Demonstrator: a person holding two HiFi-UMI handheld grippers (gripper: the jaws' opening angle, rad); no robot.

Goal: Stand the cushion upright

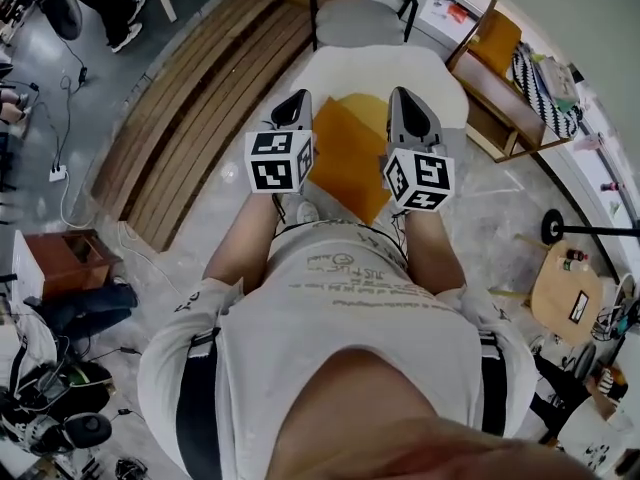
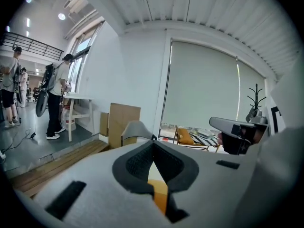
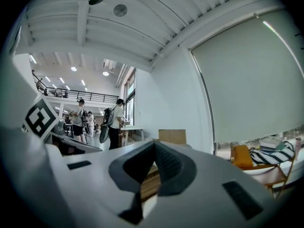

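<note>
The orange cushion (image 1: 345, 158) lay at four o'clock of the left gripper (image 1: 295, 100) and eight o'clock of the right gripper (image 1: 403, 96). Both grippers were closed tight, holding nothing.

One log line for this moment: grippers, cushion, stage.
left gripper: shut, empty | right gripper: shut, empty | cushion: orange, between the grippers in head view, untouched | stage: before grasp
</note>
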